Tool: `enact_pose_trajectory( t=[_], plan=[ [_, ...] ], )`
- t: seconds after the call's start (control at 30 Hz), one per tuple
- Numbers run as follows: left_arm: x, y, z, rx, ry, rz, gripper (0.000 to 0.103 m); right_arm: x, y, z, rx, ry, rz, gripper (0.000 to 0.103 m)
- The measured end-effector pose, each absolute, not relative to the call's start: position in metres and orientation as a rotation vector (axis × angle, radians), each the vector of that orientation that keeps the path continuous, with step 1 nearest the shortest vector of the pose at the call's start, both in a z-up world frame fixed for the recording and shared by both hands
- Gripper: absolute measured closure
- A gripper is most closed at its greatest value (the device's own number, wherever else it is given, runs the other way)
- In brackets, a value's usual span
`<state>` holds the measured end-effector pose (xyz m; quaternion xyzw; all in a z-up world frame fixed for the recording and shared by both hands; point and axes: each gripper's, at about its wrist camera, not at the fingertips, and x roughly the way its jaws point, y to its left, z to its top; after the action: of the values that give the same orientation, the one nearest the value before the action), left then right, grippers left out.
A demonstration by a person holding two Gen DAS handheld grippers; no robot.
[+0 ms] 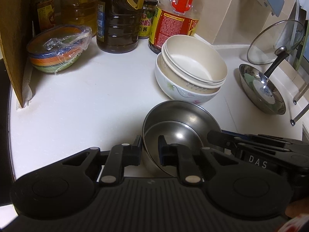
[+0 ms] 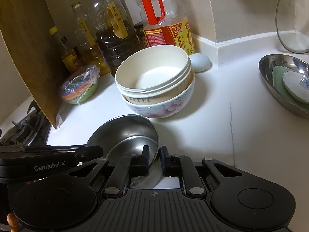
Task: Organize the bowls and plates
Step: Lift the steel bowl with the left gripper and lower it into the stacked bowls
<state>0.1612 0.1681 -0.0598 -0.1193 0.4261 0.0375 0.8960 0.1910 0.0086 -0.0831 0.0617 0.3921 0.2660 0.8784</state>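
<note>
the left gripper [image 1: 149,149] and right gripper [image 2: 154,159] each pinch opposite rims of the steel bowl [image 1: 179,123], jaws narrow. it sits on the white counter [image 1: 87,100], just before the stacked cream bowls [image 1: 191,67].

Dim warm indoor light, glare on white counter [image 2: 202,135], fisheye-bent dark corners.

The bench [image 1: 77,106] is bare to the left of the steel bowls [image 1: 179,119]. Behind them the stacked bowls [image 1: 191,71] and bottles [image 1: 117,19] block the way; a wooden board [image 1: 13,38] closes the left side.
</note>
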Motion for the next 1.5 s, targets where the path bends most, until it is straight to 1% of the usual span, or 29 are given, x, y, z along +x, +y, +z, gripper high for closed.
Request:
enact_pose_trajectory(
  t=[0.13,0.37,0.83,1.13,1.5],
  plan=[
    [0.159,0.168,-0.06,-0.256,0.883,0.076,0.091,0.191,0.006,-0.083,0.133,0.819,0.549,0.093],
    [0.146,0.169,-0.048,-0.261,0.861,0.078,0.091,0.185,0.002,-0.073,0.155,0.798,0.567,0.094],
    [0.119,0.169,-0.006,-0.272,0.76,0.073,0.091,0.17,-0.004,-0.038,0.204,0.743,0.619,0.094],
    [0.133,0.164,0.019,-0.249,0.689,0.037,0.091,0.182,-0.015,-0.013,0.235,0.718,0.619,0.094],
    [0.177,0.159,0.041,-0.227,0.632,0.0,0.091,0.22,-0.028,0.016,0.292,0.675,0.59,0.094]
  ],
)
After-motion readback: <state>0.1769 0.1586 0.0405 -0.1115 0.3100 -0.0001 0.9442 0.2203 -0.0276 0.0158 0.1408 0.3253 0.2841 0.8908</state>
